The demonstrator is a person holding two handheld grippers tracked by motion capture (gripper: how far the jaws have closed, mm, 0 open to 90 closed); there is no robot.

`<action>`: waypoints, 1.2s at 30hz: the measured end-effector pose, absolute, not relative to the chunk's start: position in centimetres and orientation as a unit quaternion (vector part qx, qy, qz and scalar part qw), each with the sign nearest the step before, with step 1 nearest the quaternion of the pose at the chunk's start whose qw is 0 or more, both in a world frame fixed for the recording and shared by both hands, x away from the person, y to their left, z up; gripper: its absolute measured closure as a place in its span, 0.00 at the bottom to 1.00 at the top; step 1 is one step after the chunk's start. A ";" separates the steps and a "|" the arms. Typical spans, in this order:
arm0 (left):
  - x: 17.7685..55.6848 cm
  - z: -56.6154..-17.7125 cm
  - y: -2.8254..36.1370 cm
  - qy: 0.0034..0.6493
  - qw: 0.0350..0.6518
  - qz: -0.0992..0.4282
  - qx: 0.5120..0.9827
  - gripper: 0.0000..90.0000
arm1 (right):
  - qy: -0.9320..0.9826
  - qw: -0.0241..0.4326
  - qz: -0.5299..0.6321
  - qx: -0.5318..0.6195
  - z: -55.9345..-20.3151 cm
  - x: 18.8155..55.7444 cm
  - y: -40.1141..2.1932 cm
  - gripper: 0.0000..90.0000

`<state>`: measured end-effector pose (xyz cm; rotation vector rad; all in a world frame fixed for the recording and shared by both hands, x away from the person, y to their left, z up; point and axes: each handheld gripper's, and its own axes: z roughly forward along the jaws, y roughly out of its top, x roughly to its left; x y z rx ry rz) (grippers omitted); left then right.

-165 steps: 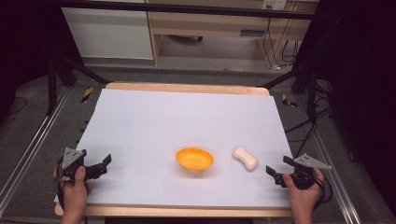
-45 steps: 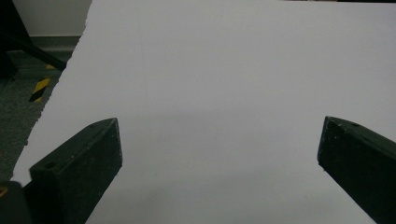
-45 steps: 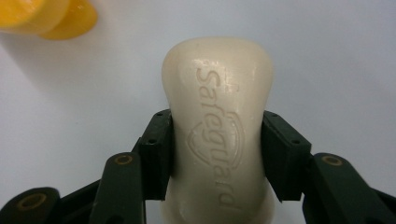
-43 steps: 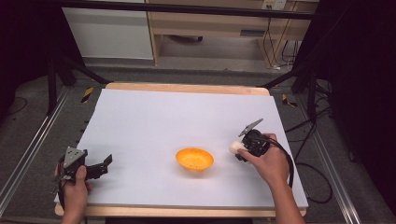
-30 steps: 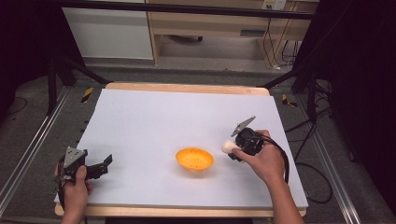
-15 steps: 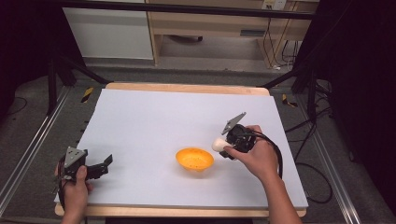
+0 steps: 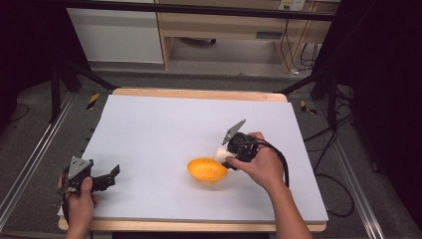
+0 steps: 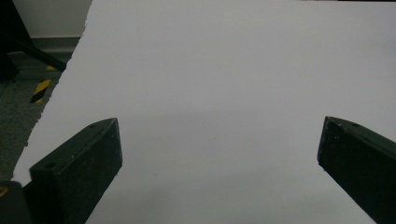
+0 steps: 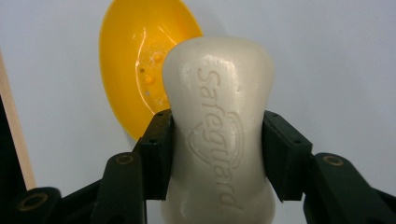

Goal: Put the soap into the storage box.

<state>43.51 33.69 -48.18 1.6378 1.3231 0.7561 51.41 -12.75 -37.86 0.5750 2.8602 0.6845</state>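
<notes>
Right gripper (image 9: 217,140): pads clamped on the waist of a cream soap bar (image 9: 219,116), embossed lettering facing the camera, bar held clear of the table. Since a second earlier it had travelled from the sheet's right side toward the centre; the soap now hung at the near rim of the orange dish (image 7: 207,170), not yet over the hollow. Judged the carry nearly done, with lowering and release remaining. Left gripper (image 7: 94,180): jaws spread wide, nothing between them, parked at the near-left corner of the white sheet (image 7: 164,129), unmoved.
</notes>
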 end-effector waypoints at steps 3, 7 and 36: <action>43.5 -48.2 33.7 0.532 0.437 0.304 0.659 0.00 | 0.955 0.073 0.223 0.181 -37.8 51.5 -12.0 0.55; 43.5 -48.2 33.7 0.532 0.437 0.304 0.659 0.00 | 0.957 0.069 0.227 0.166 -37.9 51.6 -10.8 0.55; 43.5 -48.2 33.7 0.532 0.437 0.303 0.659 0.00 | 0.975 0.028 0.190 0.110 -40.2 51.8 -6.4 0.55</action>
